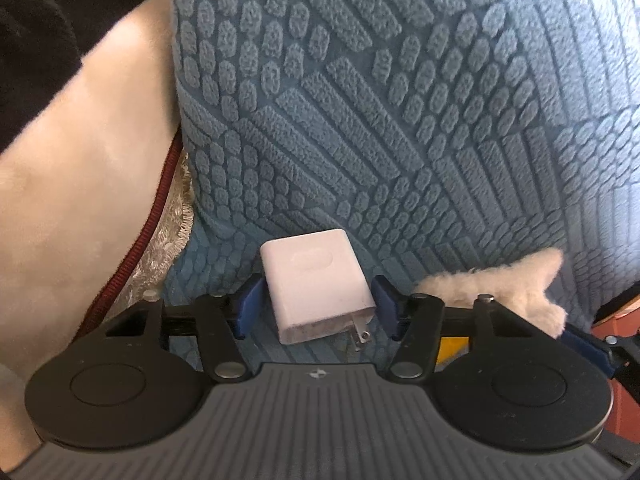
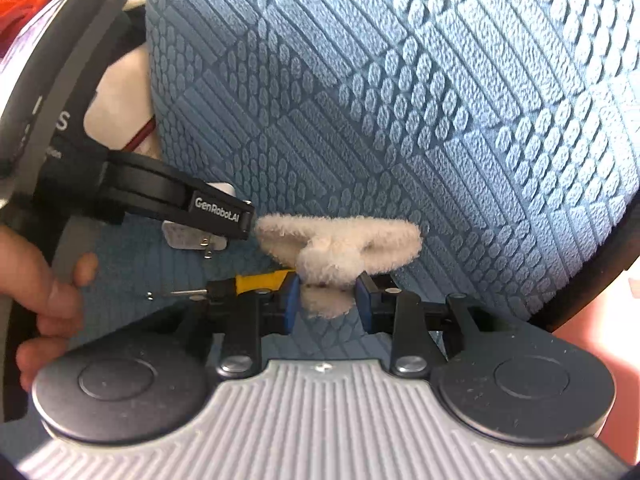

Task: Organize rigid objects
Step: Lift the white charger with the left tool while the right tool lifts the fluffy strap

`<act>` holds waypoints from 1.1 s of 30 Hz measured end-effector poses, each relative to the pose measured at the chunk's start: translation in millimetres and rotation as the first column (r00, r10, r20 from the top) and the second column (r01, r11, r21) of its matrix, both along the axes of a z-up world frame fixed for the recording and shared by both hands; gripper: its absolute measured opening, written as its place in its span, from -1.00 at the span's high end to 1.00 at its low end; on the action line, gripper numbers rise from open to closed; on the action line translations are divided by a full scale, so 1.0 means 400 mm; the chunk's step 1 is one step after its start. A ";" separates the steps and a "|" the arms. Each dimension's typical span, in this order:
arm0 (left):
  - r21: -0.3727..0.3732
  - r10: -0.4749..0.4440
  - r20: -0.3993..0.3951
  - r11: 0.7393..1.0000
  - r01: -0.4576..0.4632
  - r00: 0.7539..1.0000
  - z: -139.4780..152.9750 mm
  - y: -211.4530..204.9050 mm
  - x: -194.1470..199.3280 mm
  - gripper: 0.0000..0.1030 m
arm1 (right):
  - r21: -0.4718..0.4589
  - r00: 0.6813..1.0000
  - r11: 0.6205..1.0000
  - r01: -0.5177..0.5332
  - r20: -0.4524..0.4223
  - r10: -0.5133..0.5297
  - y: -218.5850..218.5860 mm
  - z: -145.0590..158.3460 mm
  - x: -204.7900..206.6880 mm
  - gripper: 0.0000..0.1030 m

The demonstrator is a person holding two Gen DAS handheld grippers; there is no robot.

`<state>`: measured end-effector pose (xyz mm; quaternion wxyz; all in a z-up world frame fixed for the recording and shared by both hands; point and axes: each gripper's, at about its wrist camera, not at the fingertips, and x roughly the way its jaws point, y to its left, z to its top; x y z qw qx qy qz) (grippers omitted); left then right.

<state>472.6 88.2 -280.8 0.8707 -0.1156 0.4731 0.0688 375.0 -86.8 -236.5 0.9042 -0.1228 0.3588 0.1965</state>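
Note:
A white plug-in charger (image 1: pixel 316 288) with metal prongs lies on the blue textured sofa cover, between the blue fingers of my left gripper (image 1: pixel 318 306). The jaws stand apart on either side of it with small gaps. It also shows in the right wrist view (image 2: pixel 192 236), partly hidden by the left gripper's arm. My right gripper (image 2: pixel 326 296) is shut on a cream fluffy bow (image 2: pixel 340 248), pinching its middle. The bow also shows at the right of the left wrist view (image 1: pixel 516 284). A yellow-handled tool (image 2: pixel 256 282) lies just left of the right gripper.
The blue patterned sofa back (image 1: pixel 400 100) rises right behind both objects. A cream plush cushion with a dark red zip (image 1: pixel 80 180) leans at the left. A person's hand (image 2: pixel 48 280) holds the left gripper. Something red-orange (image 1: pixel 616 320) lies at the far right.

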 end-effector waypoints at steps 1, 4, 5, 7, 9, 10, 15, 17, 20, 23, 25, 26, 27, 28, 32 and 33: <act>-0.007 0.003 0.004 1.000 -0.003 1.000 0.007 0.001 -0.002 -0.18 | 0.001 1.000 1.000 -0.001 0.005 0.001 -0.002 0.003 -0.004 0.36; -0.025 0.012 0.021 1.000 -0.011 1.000 0.029 0.006 -0.008 -0.16 | 0.008 1.000 1.000 -0.007 0.011 0.007 -0.008 0.019 -0.010 0.36; -0.034 0.014 0.026 0.999 -0.013 1.000 0.037 0.012 -0.013 -0.15 | 0.009 1.000 1.000 -0.008 0.016 0.008 -0.012 0.024 -0.015 0.36; -0.049 0.020 0.034 0.999 -0.018 0.999 0.052 0.015 -0.020 -0.15 | 0.006 1.000 1.000 -0.012 0.029 0.012 -0.016 0.034 -0.026 0.36; -0.062 0.020 0.043 0.998 -0.018 0.999 0.066 0.017 -0.033 -0.14 | 0.007 0.999 1.000 -0.012 0.035 0.012 -0.017 0.049 -0.037 0.36; -0.071 0.019 0.046 0.997 -0.015 0.999 0.074 0.015 -0.040 -0.14 | 0.008 0.999 1.000 -0.013 0.036 0.013 -0.020 0.055 -0.042 0.36; -0.104 0.003 0.070 0.995 0.004 0.998 0.117 -0.015 -0.099 -0.14 | 0.003 0.999 1.000 0.000 0.037 0.000 -0.012 0.074 -0.071 0.36; -0.110 -0.008 0.080 0.994 0.017 0.997 0.131 -0.030 -0.131 -0.14 | 0.006 0.999 1.000 0.012 0.035 -0.013 -0.022 0.081 -0.089 0.36; -0.117 -0.029 0.091 0.992 0.040 0.995 0.156 -0.017 -0.199 -0.14 | 0.023 0.999 0.999 0.034 0.022 -0.034 -0.042 0.091 -0.115 0.36; -0.125 -0.040 0.092 0.991 0.051 0.995 0.169 -0.035 -0.247 -0.14 | 0.039 0.999 0.998 0.041 0.020 -0.042 -0.050 0.098 -0.139 0.36; -0.129 -0.042 0.086 0.990 0.053 0.995 0.171 -0.035 -0.270 -0.14 | 0.029 0.999 0.999 0.040 0.028 -0.041 -0.049 0.097 -0.161 0.36; -0.130 -0.042 0.085 0.990 0.053 0.995 0.167 -0.038 -0.280 -0.14 | 0.024 0.999 0.999 0.038 0.029 -0.039 -0.051 0.096 -0.175 0.36; -0.131 -0.043 0.085 0.990 0.054 0.995 0.166 -0.040 -0.290 -0.14 | 0.023 0.999 0.999 0.040 0.027 -0.040 -0.053 0.095 -0.190 0.36; -0.130 -0.046 0.085 0.990 0.057 0.995 0.165 -0.044 -0.300 -0.14 | 0.024 0.999 0.999 0.045 0.018 -0.046 -0.052 0.093 -0.199 0.36; -0.126 -0.053 0.078 0.990 0.063 0.996 0.153 -0.056 -0.335 -0.14 | 0.026 0.998 0.998 0.062 -0.006 -0.061 -0.064 0.086 -0.247 0.36; -0.128 -0.054 0.075 0.990 0.063 0.996 0.155 -0.060 -0.349 -0.14 | 0.023 0.998 0.998 0.066 -0.012 -0.065 -0.070 0.084 -0.262 0.36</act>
